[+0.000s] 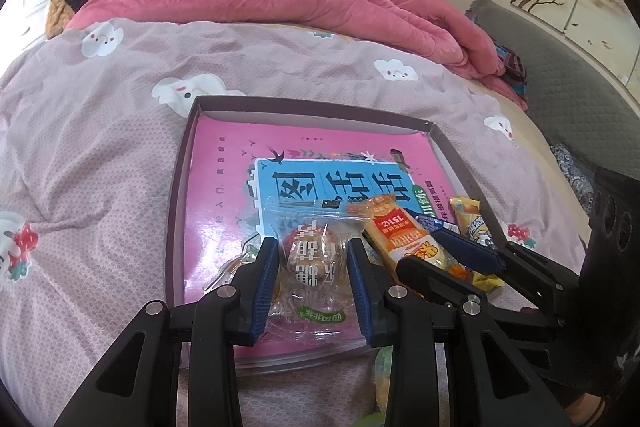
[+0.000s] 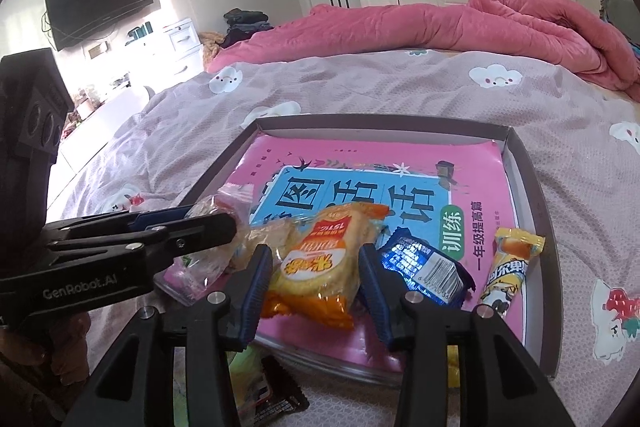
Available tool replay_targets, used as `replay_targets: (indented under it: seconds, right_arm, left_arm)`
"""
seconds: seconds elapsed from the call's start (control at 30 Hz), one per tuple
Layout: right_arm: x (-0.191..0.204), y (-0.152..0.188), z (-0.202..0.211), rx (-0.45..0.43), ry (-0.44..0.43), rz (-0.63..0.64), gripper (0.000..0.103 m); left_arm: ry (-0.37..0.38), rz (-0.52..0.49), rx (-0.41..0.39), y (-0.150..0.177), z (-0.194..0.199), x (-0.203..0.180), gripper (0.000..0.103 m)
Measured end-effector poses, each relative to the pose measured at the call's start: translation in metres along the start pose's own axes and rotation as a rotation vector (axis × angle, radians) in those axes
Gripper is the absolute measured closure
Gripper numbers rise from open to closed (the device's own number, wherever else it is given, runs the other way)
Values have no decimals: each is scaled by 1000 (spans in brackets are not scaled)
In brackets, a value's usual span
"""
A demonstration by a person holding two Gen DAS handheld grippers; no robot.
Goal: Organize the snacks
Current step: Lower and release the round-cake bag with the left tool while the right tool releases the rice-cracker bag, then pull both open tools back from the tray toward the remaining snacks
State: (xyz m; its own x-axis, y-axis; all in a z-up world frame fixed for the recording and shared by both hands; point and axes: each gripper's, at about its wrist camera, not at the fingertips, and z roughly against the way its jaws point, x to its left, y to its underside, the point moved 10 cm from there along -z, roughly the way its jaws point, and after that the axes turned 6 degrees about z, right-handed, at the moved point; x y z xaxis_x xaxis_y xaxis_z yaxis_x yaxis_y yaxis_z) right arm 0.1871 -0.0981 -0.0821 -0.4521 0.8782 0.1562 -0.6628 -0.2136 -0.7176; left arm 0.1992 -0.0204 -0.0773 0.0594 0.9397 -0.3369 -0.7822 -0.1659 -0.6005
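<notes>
— Left gripper (image 1: 313,263) pinches my clear-wrapped pastry (image 1: 314,259) over the shallow box's (image 1: 444,141) near edge.
— Right gripper (image 2: 316,267)?
— Mine straddles the orange rice-cracker pack (image 2: 320,267), pads touching it.

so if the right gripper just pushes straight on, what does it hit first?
The right gripper already has the orange rice-cracker pack between its fingers, so going on would push that pack first, along the pink book in the tray. Beyond it the way looks free to the tray's far wall, though depth is unclear.

Clear-wrapped pastry (image 1: 314,259), orange cracker pack (image 2: 320,263) in tray (image 2: 524,163).
</notes>
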Motion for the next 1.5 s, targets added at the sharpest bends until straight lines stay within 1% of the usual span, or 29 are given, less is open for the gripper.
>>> replay_targets:
  seconds: [0.2, 0.27, 0.37, 0.7, 0.93, 0.97, 1.17, 1.23, 1.33, 1.5]
  right_arm:
    - [2, 2, 7, -5, 5, 1, 58]
    - [1, 3, 9, -7, 10, -5, 58]
    - [0, 3, 10, -6, 13, -11, 58]
    - [-4, 2, 15, -13, 22, -20, 58]
    - [-5, 0, 21, -23, 30, -27, 58]
    - [-5, -1, 22, -25, 32, -28, 57]
    - [-7, -3, 28, -38, 40, -37, 54]
    - [-7, -4, 31, -44, 41, -41, 51]
    - [-9, -5, 35, -51, 47, -45, 46]
    - [-10, -8, 44, -71, 58, -46, 43]
  left_arm:
    - [-1, 1, 6, 0, -2, 1, 66]
    - [-2, 2, 5, 1, -2, 1, 61]
    - [-3, 4, 5, 1, -1, 2, 57]
    - [-5, 1, -5, -2, 3, 2, 49]
    - [-6, 3, -15, -3, 10, 1, 42]
    - [-6, 4, -16, -4, 11, 1, 40]
    - [-11, -2, -30, -5, 19, -1, 36]
    - [-14, -5, -32, -5, 21, -1, 35]
    - [-26, -12, -38, -5, 25, -2, 34]
    - [-43, -19, -45, -4, 31, -3, 34]
